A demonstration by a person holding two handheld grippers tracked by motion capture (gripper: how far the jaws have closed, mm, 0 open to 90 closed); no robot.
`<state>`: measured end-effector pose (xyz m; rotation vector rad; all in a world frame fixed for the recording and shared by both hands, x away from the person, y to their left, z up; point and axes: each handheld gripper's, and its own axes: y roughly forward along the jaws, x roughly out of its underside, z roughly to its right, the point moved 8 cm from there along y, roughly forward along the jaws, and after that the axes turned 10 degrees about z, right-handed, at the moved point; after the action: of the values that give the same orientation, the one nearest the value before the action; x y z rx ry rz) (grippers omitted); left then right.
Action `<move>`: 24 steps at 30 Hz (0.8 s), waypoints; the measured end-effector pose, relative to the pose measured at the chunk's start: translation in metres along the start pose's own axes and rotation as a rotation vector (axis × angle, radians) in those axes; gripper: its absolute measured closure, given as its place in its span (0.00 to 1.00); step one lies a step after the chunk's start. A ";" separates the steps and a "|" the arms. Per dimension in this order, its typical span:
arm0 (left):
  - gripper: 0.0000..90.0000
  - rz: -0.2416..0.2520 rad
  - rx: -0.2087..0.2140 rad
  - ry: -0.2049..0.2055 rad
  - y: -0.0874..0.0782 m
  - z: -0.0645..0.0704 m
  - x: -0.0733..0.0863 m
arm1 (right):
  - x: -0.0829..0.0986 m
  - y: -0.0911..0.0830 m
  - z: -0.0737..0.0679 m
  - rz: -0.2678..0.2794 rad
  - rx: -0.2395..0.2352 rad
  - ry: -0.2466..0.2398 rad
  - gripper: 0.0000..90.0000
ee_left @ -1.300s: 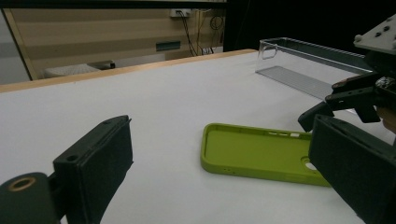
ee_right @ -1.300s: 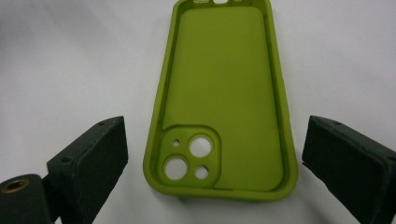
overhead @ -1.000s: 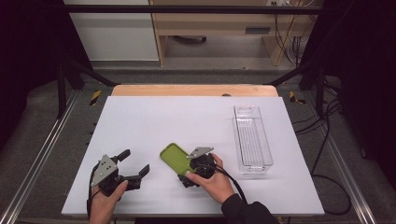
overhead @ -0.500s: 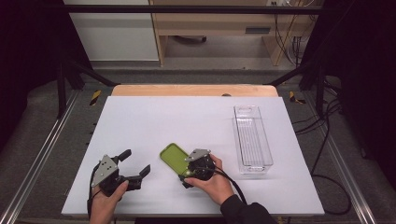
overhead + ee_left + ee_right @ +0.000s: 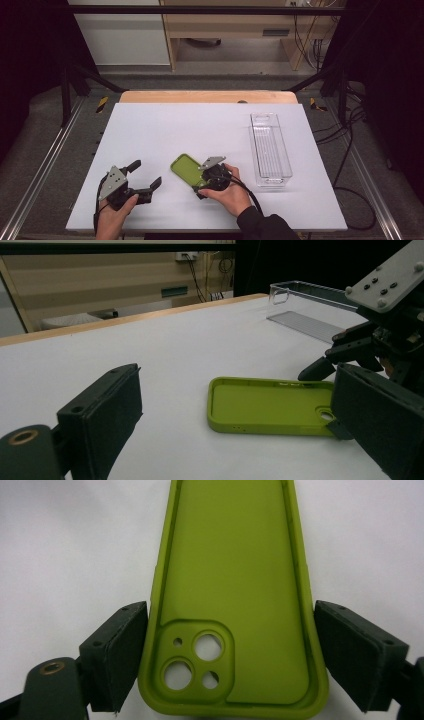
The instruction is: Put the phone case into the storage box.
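A white table [image 5: 200, 130] with a pale wooden strip along its far edge stands in a dim room, framed by black metal rails; beyond it are a light wooden bench and a tangle of cables on the floor.

Take the green phone case [image 5: 187, 169] as the landmark. It lies flat on the table, hollow side up, towards the person's edge of the table and roughly midway across it. In the right gripper view the case [image 5: 235, 595] runs away from the camera, with its camera cut-outs at the near end.

The right claw [image 5: 199, 187] is at the near end of the case, held in a hand with a dark sleeve. Its jaws stand spread, one on each long side of the case at the cut-out end. They flank the edges closely, with a narrow gap showing on each side, so the claw is released, not clamped on the case.

The left claw [image 5: 142, 177] sits to the left of the case, well apart from it and near the table's front edge, held in the person's other hand. Its jaws are wide apart and grasp nothing. In the left gripper view they point towards the case [image 5: 270, 405], with bare white table between.

A clear plastic tray [image 5: 270, 150], long and narrow, stands to the right of the case.
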<state>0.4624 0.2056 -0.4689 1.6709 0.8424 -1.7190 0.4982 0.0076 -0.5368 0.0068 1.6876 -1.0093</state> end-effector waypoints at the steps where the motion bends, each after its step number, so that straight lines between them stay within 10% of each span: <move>1: 0.06 -0.001 0.001 0.004 0.000 0.000 0.000 | -0.002 -0.002 0.000 -0.006 -0.005 -0.002 0.19; 7: 0.06 0.001 0.021 0.004 0.005 0.008 -0.002 | -0.019 -0.017 0.008 -0.014 -0.007 -0.013 0.19; 24: 0.06 -0.048 0.105 0.417 0.061 0.058 -0.012 | -0.080 -0.080 0.032 -0.116 -0.048 -0.067 0.19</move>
<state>0.4743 0.1223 -0.4588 2.1393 0.9965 -1.4867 0.5161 -0.0254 -0.4256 -0.1562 1.6654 -1.0435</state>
